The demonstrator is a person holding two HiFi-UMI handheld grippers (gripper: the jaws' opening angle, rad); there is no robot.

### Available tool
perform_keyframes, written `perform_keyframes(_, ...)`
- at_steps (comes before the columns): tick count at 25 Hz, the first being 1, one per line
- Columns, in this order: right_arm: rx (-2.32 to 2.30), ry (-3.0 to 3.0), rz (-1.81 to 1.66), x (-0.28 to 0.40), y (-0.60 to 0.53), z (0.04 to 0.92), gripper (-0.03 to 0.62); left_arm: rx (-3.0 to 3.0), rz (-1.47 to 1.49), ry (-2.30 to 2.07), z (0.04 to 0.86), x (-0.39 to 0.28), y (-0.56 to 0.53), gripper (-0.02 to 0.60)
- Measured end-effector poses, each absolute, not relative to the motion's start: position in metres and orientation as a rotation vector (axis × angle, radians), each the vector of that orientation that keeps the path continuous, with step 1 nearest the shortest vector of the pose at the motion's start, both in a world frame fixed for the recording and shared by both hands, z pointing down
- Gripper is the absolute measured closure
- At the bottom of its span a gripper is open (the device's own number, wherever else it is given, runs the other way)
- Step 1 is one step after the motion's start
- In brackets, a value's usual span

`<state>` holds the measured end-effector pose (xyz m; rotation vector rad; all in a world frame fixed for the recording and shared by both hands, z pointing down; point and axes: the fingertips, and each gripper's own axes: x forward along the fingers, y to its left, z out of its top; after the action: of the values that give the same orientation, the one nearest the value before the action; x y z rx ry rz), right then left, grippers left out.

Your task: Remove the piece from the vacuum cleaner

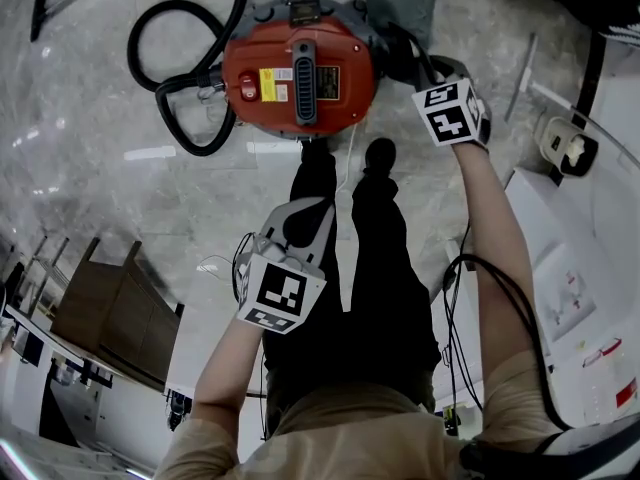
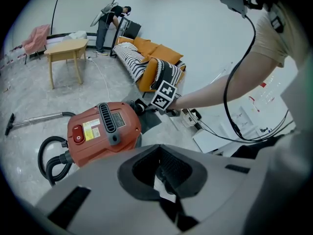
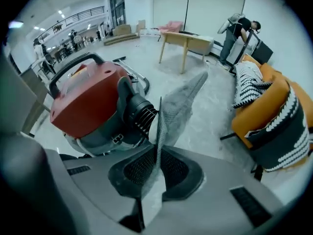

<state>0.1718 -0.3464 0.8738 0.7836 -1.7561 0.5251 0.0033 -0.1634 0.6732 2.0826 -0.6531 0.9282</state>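
On the marble floor (image 1: 100, 168), at the far left of the head view, a black hose (image 1: 170, 78) loops out from the vacuum cleaner (image 1: 300, 68). This is a round red drum with a grey handle along its top and yellow labels beside it.

Nearer the person, over dark trouser legs, the left gripper (image 2: 161, 173) hangs well apart from the machine and is aimed down toward it. Its fingers (image 2: 173, 166) sit together with nothing between them.

To the right of the drum, the right gripper (image 3: 157, 168) points steeply down at the vacuum's side. Its fingers are pinched on the piece (image 3: 178, 106), a thin grey sheet with a mesh-like weave, and they grip its lower edge. The sheet rises from the fingers and fans out wider at its far end. It stands just beside the black ribbed port (image 3: 142, 114) on the drum's flank. Whether the sheet touches that port cannot be told. In the head view the piece shows at the vacuum's upper right, beyond the gripper's marker cube (image 1: 450, 113).
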Motion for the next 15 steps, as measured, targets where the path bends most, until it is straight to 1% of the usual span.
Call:
perform_keyframes(5,0.793,-1.776,0.368,0.1733,-0.3480,0.8729,0.560,2.085,0.937,-0.647,0.6740,0.0056,-0.1623,0.586)
perform_keyframes(7,0.851,-1.782,0.456,0.1746,-0.3480,0.8732,0.560,2.084,0.937,-0.649,0.6744,0.0049,-0.1628,0.586)
perform_keyframes(9,0.984,-1.786,0.734,0.1752,-0.3492,0.8740,0.560,2.080,0.937,-0.653,0.6756,0.0043,-0.1634,0.586)
perform_keyframes(12,1.212,-1.734,1.268,0.1766,-0.3518,0.8752,0.552,2.079,0.930,-0.654,0.6767,0.0066,-0.1646,0.586)
perform_keyframes(15,1.297,-1.679,1.563,0.1789,-0.3519,0.8769,0.545,2.078,0.917,-0.655,0.6778,0.0105,-0.1652,0.586)
